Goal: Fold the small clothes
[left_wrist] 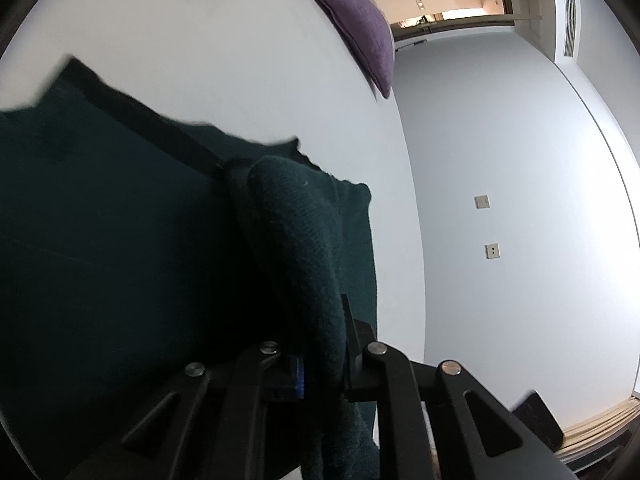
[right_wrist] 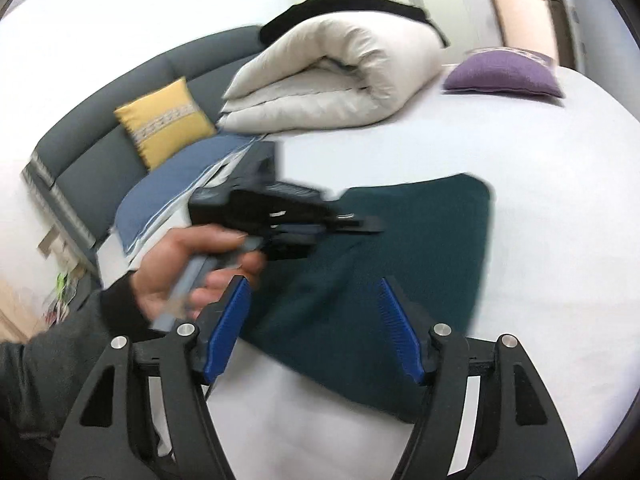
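Note:
A dark green knit garment (right_wrist: 400, 264) lies spread on the white bed (right_wrist: 540, 208). In the left wrist view my left gripper (left_wrist: 316, 364) is shut on a bunched fold of this garment (left_wrist: 296, 248), and cloth drapes over its fingers. In the right wrist view the left gripper (right_wrist: 360, 226) shows over the garment's upper left edge, held by a hand (right_wrist: 192, 268). My right gripper (right_wrist: 314, 312) is open and empty, its blue pads (right_wrist: 230, 328) hovering just above the garment's near part.
A rolled white duvet (right_wrist: 332, 80) and a purple cushion (right_wrist: 504, 74) lie at the far side of the bed. A blue pillow (right_wrist: 176, 184) and a yellow cushion (right_wrist: 164, 120) lean on a grey headboard (right_wrist: 92, 160) at the left.

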